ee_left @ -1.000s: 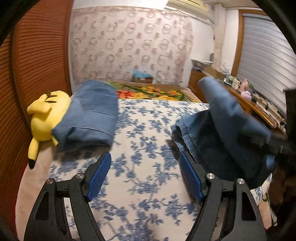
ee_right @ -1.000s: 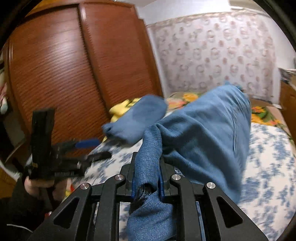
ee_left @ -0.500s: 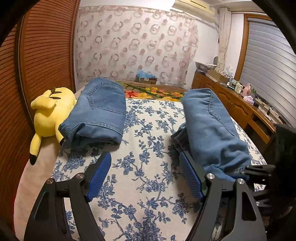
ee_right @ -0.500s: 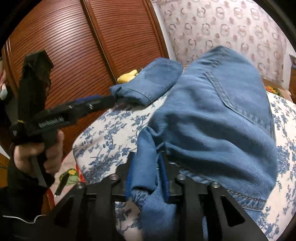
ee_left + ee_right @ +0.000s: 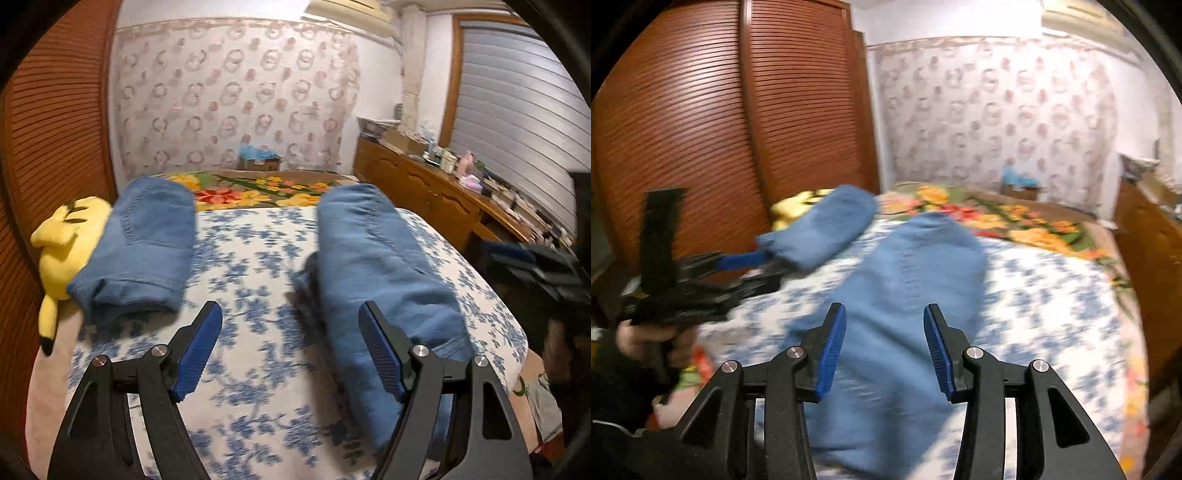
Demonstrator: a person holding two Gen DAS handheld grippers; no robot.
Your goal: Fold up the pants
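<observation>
Two folded pairs of blue jeans lie on the blue-flowered bed sheet (image 5: 251, 266). One pair (image 5: 147, 243) lies at the left beside a yellow plush toy. The other pair (image 5: 384, 280) lies at the right, lengthwise, and also fills the middle of the right wrist view (image 5: 905, 314). My left gripper (image 5: 290, 350) is open and empty, low over the sheet between the two pairs. My right gripper (image 5: 884, 347) is open and empty, just above the near end of the right pair. The left gripper also shows in the right wrist view (image 5: 738, 269), held in a hand.
A yellow plush toy (image 5: 70, 243) lies at the bed's left edge against the brown slatted wardrobe (image 5: 701, 129). A flowered blanket (image 5: 251, 192) covers the bed's far end. A wooden sideboard (image 5: 443, 192) with small items runs along the right.
My right gripper has opened and let go of the right pair of jeans, which now lies flat on the bed. Both grippers have drawn back a little.
</observation>
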